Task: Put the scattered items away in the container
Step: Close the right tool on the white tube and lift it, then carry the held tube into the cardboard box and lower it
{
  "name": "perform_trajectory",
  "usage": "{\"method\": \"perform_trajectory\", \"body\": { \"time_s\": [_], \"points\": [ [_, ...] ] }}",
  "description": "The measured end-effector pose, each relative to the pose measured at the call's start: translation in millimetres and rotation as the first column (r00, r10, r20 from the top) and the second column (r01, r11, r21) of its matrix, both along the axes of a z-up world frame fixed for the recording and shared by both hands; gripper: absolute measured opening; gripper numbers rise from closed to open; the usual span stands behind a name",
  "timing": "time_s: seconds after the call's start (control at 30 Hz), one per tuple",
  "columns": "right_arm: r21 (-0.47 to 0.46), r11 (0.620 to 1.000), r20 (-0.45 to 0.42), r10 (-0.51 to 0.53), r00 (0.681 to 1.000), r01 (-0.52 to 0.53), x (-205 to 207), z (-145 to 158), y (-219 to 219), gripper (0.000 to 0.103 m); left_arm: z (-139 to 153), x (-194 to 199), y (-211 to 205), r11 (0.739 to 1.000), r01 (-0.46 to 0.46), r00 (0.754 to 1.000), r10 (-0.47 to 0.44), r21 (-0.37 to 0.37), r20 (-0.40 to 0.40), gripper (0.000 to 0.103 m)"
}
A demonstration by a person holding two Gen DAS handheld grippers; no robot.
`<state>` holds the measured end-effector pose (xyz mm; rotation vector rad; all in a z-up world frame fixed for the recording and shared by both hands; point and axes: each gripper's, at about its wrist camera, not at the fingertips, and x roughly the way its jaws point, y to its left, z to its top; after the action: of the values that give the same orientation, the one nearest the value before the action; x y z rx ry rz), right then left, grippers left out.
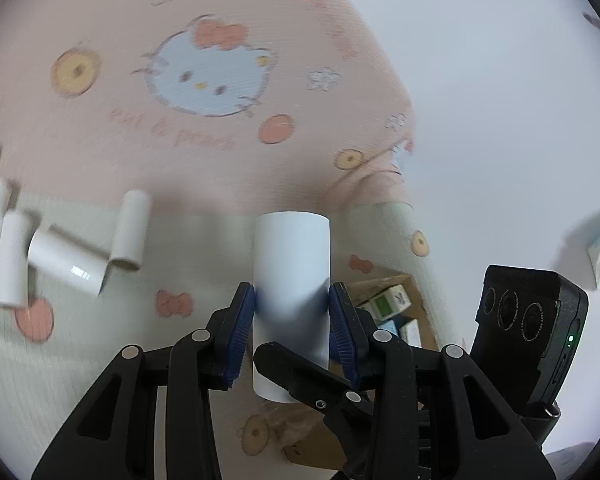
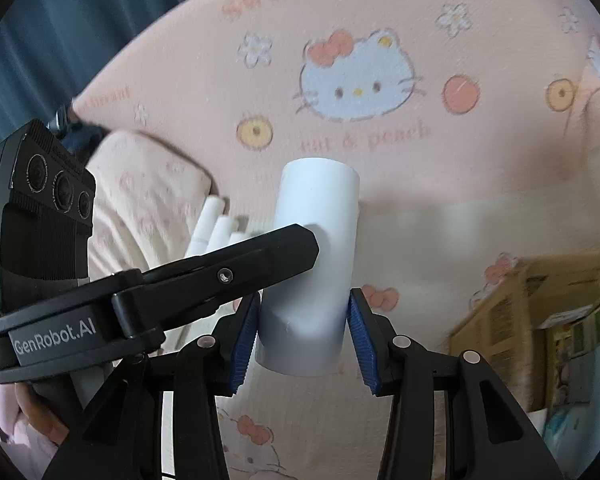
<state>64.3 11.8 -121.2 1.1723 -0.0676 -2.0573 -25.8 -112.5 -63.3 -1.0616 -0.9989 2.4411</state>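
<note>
A white tube [image 1: 291, 280] stands upright between both grippers above a pink and cream Hello Kitty bedspread [image 1: 204, 80]. My left gripper [image 1: 292, 312] is shut on the tube, its blue pads against both sides. My right gripper [image 2: 302, 320] also closes its blue pads on the same tube [image 2: 312, 248]. The left gripper's finger [image 2: 236, 268] crosses in front of the tube in the right wrist view, and the right gripper's finger [image 1: 300, 376] does so in the left wrist view. Several more white tubes [image 1: 68, 260] lie scattered on the bedspread to the left. A cardboard box [image 2: 540, 320] stands at the right.
The box also shows in the left wrist view [image 1: 396, 308], below the bed edge, with small cartons inside. A pale pillow [image 2: 148, 200] lies at the left near several tubes [image 2: 216, 228]. A white wall [image 1: 500, 100] is on the right.
</note>
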Motion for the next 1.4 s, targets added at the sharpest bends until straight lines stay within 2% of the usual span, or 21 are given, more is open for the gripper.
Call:
{"method": "perform_trajectory", "body": {
  "time_s": [0.17,0.33,0.53,0.63,0.7,0.77,0.9,1.03,1.17,1.3,1.4],
  "points": [
    [0.016,0.998,0.015,-0.068,0.998,0.068,-25,19,7,0.042,28,-39,17,0.995,0.077,0.997,-0.075,-0.067,0.036,0.042],
    [0.013,0.997,0.004,-0.080,0.997,0.079,-57,49,25,0.042,65,-81,39,0.979,0.167,0.986,-0.163,-0.115,0.043,0.042],
    [0.052,0.990,0.030,-0.132,0.991,0.131,-110,86,69,0.042,111,-149,85,0.956,0.279,0.956,-0.269,-0.084,0.117,0.042],
    [0.058,0.981,0.030,-0.186,0.982,0.184,-130,110,103,0.042,137,-173,118,0.933,0.345,0.936,-0.335,-0.104,0.105,0.042],
    [0.077,0.975,0.028,-0.209,0.978,0.206,-138,120,122,0.042,151,-181,145,0.899,0.405,0.914,-0.394,-0.166,0.096,0.042],
    [0.102,0.971,0.024,-0.220,0.975,0.217,-143,124,141,0.042,160,-181,174,0.851,0.461,0.886,-0.457,-0.250,0.076,0.042],
    [0.152,0.957,-0.003,-0.251,0.968,0.249,-143,113,168,0.041,151,-175,218,0.767,0.529,0.832,-0.552,-0.364,0.045,0.042],
    [0.146,0.948,0.023,-0.290,0.957,0.284,-133,88,193,0.041,126,-160,237,0.730,0.585,0.791,-0.609,-0.353,0.051,0.042],
    [0.191,0.945,0.064,-0.282,0.957,0.266,-113,61,205,0.041,97,-143,249,0.690,0.657,0.744,-0.658,-0.304,0.115,0.042],
    [0.179,0.954,0.126,-0.266,0.956,0.242,-102,40,207,0.041,78,-134,250,0.698,0.671,0.740,-0.653,-0.250,0.163,0.042],
    [0.161,0.958,0.151,-0.261,0.953,0.237,-101,27,210,0.041,60,-133,243,0.742,0.649,0.760,-0.628,-0.167,0.167,0.042]
  ]
}}
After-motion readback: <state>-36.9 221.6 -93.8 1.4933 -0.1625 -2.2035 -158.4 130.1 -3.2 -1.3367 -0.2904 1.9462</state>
